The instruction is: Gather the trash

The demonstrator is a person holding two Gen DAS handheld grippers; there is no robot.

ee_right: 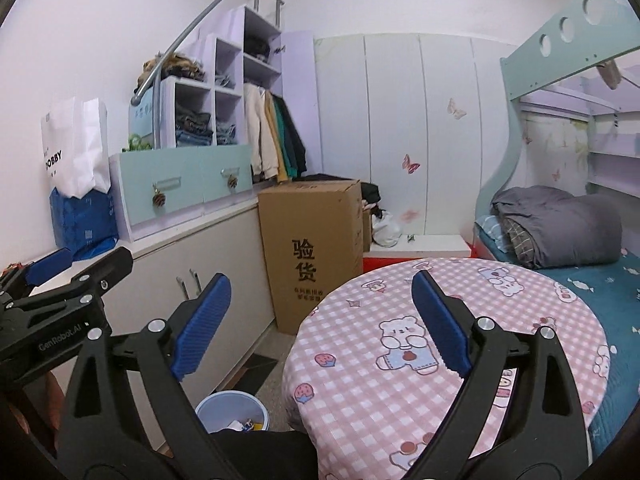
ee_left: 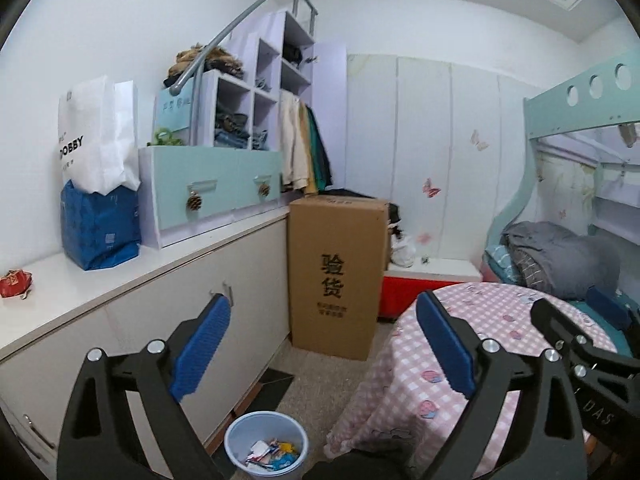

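Left wrist view: my left gripper (ee_left: 320, 328) stands spread wide with nothing between its blue pads, pointing across the room a little below level. Down between my fingers sits the bin (ee_left: 266, 446) on the floor, already holding wrappers and scraps. Beside it is the round table (ee_left: 500, 308) in its pink check cloth, bare on top as far as I see. On the counter (ee_left: 120, 280) at far left lies a crumpled red wrapper (ee_left: 15, 283), well apart from the bin. My right gripper (ee_left: 576, 312) shows at the right edge, over the table.

Right wrist view: my right gripper (ee_right: 320, 304) is likewise released and empty, hanging above the table (ee_right: 440, 320). The bin (ee_right: 232, 410) peeks out at the bottom, near the table's foot. My left gripper (ee_right: 60, 264) reaches in from the left, close to the counter (ee_right: 160, 246); the wrapper is barely visible behind it.

I judge I am between pickups, hunting for the next piece. The red wrapper looks the likely target: my left side would swing toward it, come down level with the counter, pinch it, then carry it to the bin.
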